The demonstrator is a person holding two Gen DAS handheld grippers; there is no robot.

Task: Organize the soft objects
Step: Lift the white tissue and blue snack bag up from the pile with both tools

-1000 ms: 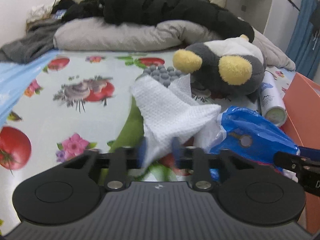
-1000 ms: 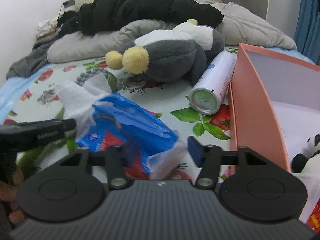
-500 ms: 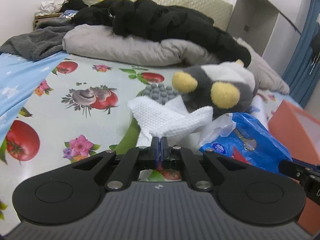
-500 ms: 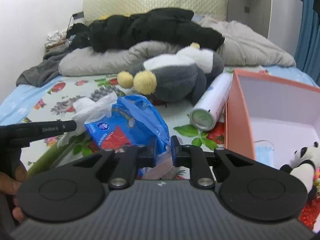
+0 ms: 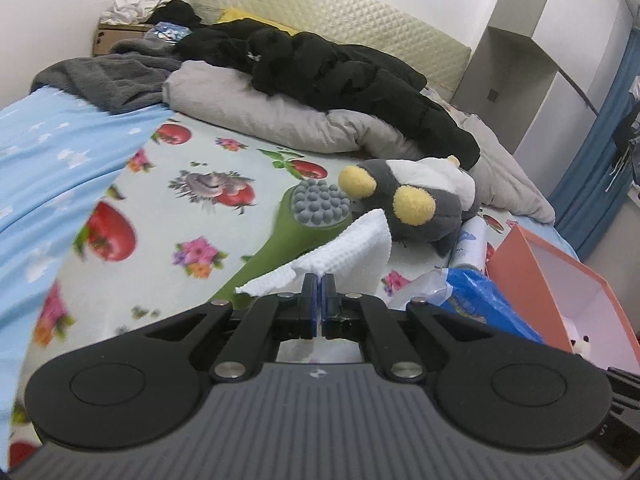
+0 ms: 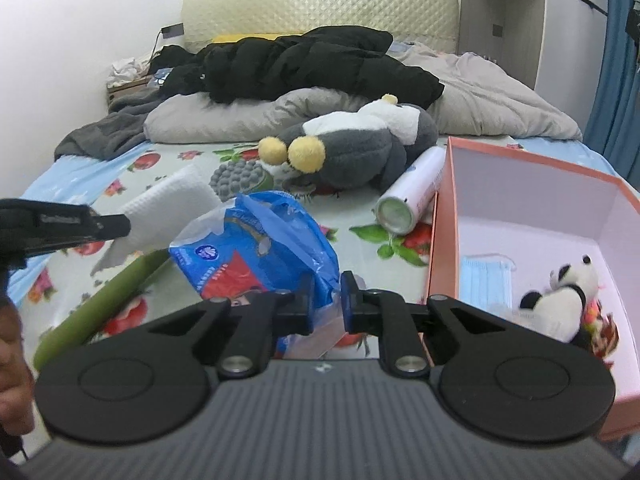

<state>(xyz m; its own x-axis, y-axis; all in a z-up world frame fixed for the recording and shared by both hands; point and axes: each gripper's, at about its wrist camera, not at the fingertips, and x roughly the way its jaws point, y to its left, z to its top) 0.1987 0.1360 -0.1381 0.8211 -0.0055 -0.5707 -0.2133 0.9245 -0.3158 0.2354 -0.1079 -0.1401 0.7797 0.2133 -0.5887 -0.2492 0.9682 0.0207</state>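
Note:
My left gripper (image 5: 319, 280) is shut on a white waffle-textured cloth (image 5: 348, 248), lifted above the bed; the same cloth (image 6: 172, 208) hangs from the left gripper (image 6: 120, 226) in the right wrist view. My right gripper (image 6: 325, 294) is shut on a blue plastic tissue pack (image 6: 260, 252), raised off the sheet; this pack (image 5: 480, 300) shows at the left view's right. A grey and white plush toy (image 6: 360, 148) with yellow feet lies behind. The pink box (image 6: 440, 240) at right holds a panda plush (image 6: 564, 300) and a blue face mask (image 6: 486, 278).
A green massage brush (image 5: 296, 228) with grey nubs lies on the fruit-print sheet (image 5: 160, 208). A white spray can (image 6: 412, 192) rests against the box. Grey pillows (image 6: 240, 120) and a black jacket (image 6: 312, 64) fill the head of the bed. A hand (image 6: 12, 364) shows at lower left.
Both grippers closed, the left on the cloth and the right on the blue pack, then rose and pulled back. The cloth has come off the green brush.

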